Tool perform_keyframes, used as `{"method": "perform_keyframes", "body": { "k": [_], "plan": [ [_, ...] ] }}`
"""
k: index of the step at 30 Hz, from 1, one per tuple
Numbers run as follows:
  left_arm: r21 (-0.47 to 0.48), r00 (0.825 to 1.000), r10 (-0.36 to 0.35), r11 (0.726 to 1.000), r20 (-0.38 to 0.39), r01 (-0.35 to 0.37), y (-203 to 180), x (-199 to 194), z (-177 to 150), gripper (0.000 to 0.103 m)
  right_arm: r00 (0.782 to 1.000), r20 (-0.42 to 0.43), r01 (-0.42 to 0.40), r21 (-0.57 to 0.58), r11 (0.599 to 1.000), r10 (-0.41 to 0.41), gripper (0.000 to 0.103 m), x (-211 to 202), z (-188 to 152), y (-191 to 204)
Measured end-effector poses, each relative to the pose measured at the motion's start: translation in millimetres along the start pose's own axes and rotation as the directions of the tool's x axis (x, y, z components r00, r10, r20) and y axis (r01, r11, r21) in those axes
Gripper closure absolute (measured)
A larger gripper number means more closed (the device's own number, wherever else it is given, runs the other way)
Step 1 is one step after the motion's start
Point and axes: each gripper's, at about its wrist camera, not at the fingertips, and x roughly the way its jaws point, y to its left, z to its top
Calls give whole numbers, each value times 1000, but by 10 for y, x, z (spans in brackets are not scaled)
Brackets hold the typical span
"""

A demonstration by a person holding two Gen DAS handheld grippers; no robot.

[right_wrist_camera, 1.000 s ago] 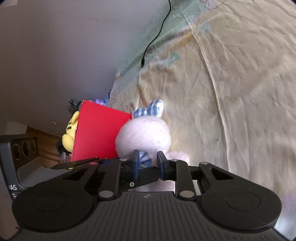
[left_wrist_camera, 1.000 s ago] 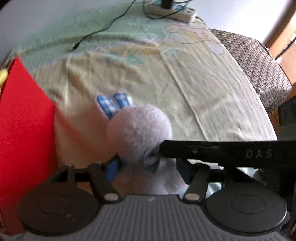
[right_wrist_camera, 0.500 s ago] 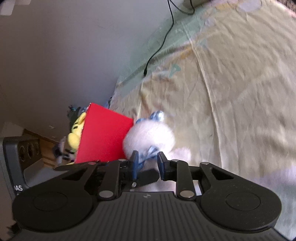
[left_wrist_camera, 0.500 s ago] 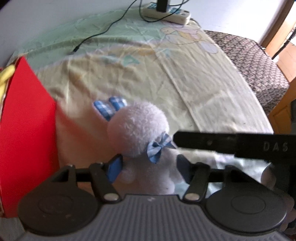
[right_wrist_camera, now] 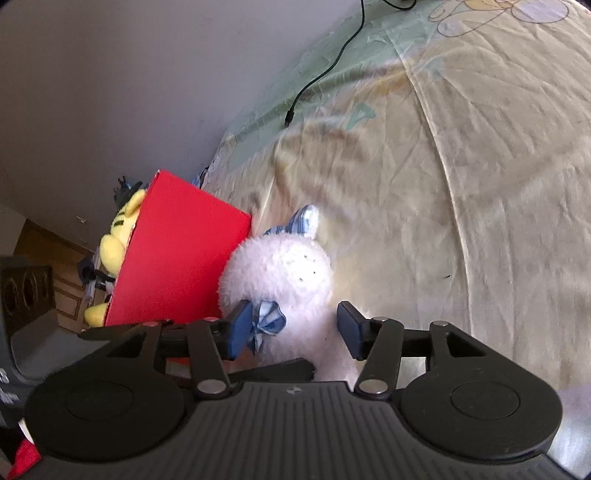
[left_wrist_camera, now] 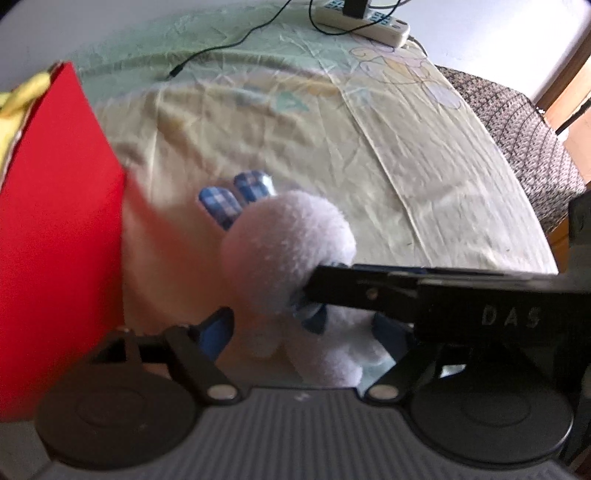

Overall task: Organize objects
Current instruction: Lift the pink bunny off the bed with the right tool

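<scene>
A white plush rabbit [left_wrist_camera: 284,240] with blue checked ears and a blue bow lies on the yellow bedsheet beside a red box [left_wrist_camera: 51,229]. My left gripper [left_wrist_camera: 303,328] is open with the rabbit's body between its fingers. My right gripper [right_wrist_camera: 295,328] is open around the same rabbit [right_wrist_camera: 280,273], its blue pads on either side of the neck and bow. The right gripper's finger crosses the left wrist view [left_wrist_camera: 406,288] at the rabbit's neck. The red box [right_wrist_camera: 177,258] holds a yellow plush toy [right_wrist_camera: 118,236].
A black cable [left_wrist_camera: 221,48] and a white power strip [left_wrist_camera: 362,22] lie at the far end of the bed. A patterned dark cover [left_wrist_camera: 524,125] hangs at the right edge. A grey wall [right_wrist_camera: 147,74] runs along the bed's left side.
My right gripper has opened from nearly shut and its pads now straddle the rabbit. The rabbit's head has tipped over a little. My left gripper stays open around it.
</scene>
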Motion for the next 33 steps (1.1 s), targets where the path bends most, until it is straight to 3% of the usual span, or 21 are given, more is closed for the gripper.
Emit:
{"method": "perform_keyframes", "body": {
  "k": [4, 7, 9, 15, 18, 21, 33],
  "plan": [
    [7, 999, -32, 999, 4, 32, -52, -41, -9, 36, 999, 2, -39, 80, 996, 39, 61, -78, -20, -99],
    [26, 1000, -15, 1000, 8, 15, -122, -77, -19, 36, 997, 4, -72, 108, 992, 72, 79, -166, -62, -113],
    [35, 1000, -26, 999, 8, 26, -149, -90, -15, 37, 998, 7, -68, 112, 991, 67, 81, -211, -80, -97],
    [88, 1000, 5, 996, 19, -7, -241, -77, -44, 37, 1000, 23, -22, 57, 998, 20, 74, -261, -98, -20],
    [62, 1000, 18, 998, 9, -19, -177, -19, -40, 26, 999, 45, 14, 20, 1000, -15, 63, -216, -52, -2],
    [55, 1000, 19, 998, 16, -19, -145, -10, -20, 25, 1000, 29, 3, 33, 999, -4, 58, -102, -17, -35],
    [97, 1000, 10, 995, 22, -12, -223, -89, -74, 30, 998, -18, -56, 58, 997, 57, 63, -92, -90, -4]
  ]
}}
